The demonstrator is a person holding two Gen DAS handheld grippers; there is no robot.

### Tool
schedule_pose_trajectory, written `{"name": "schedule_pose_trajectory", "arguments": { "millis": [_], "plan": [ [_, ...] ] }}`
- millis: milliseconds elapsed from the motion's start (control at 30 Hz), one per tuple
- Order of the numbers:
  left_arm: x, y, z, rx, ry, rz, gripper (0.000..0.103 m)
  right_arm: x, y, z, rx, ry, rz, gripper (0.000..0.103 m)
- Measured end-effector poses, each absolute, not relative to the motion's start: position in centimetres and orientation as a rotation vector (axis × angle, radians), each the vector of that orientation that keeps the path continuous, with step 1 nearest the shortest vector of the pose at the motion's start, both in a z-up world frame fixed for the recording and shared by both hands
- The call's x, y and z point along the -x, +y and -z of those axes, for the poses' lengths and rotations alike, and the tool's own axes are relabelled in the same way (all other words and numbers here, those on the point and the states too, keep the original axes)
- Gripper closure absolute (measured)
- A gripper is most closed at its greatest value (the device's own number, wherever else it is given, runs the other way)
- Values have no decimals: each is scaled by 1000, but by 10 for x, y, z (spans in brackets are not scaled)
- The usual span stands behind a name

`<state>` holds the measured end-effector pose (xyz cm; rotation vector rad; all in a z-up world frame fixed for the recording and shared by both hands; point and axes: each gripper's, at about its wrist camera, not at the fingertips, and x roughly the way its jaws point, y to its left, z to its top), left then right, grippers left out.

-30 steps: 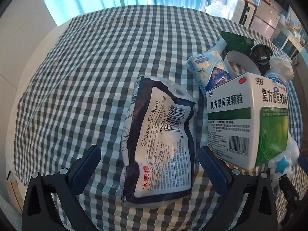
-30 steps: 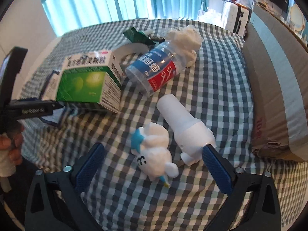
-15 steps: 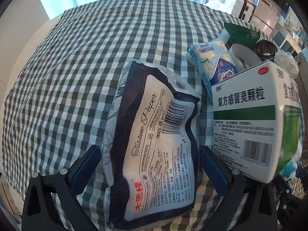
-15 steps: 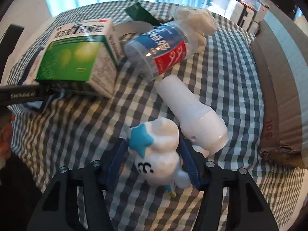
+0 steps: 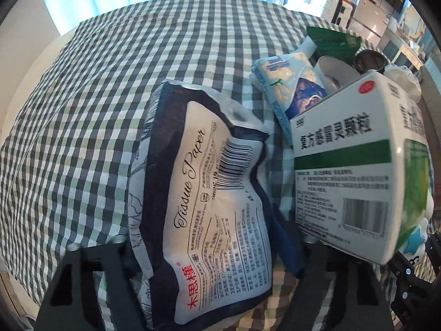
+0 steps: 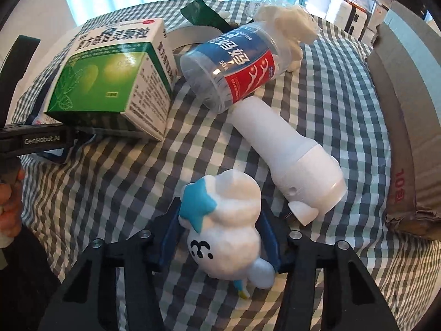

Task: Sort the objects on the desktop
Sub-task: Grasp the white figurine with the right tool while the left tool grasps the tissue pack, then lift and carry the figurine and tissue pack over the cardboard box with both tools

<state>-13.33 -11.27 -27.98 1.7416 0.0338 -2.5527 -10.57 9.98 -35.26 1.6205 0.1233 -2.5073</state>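
- The left claw (image 5: 209, 251) was closing around the tissue paper pack (image 5: 204, 207), which lay flat on the checked surface (image 5: 96, 110); its pads sat at the pack's two long edges, which looked pinched in.
- The right claw (image 6: 220, 240) was closing on the white plush toy (image 6: 228, 223) with the blue star, the blue pads pressed against its sides, the toy apparently resting on the cloth.
- Little sorting appeared done: the other things lay in one loose heap.
- The green-and-white medicine box (image 6: 110, 80) sat just beside the tissue pack, with a small blue-white packet (image 5: 286, 93) and a tape roll (image 5: 333, 74) behind it.
- The clear bottle (image 6: 234, 63) lay on its side between the box and a white flashlight-shaped item (image 6: 289, 160), its far end against crumpled white paper (image 6: 286, 22).
- A cardboard box (image 6: 405, 138) stood at the right edge, possibly the bin.
- Both picks were only beginning; lifting, carrying and placing remained, as did every other item.
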Motion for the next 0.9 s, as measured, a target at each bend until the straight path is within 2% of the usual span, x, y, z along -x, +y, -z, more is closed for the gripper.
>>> {"name": "schedule_pose_trajectory", "arguments": {
  "millis": [200,300,500,900],
  "plan": [
    [130,-112,268,-1720,77,2573,67,98,94,339,-1565,149,2530,51],
    [136,-121,262,-1682,130,2577,71,89,92,331,-1543,154,2537,51],
    [140,-132,243,-1640,148,2609,73,77,107,324,-1500,107,2539,51],
    [74,-96,181,-1440,37,2711,73,62,122,280,-1399,74,2623,51]
  ]
}}
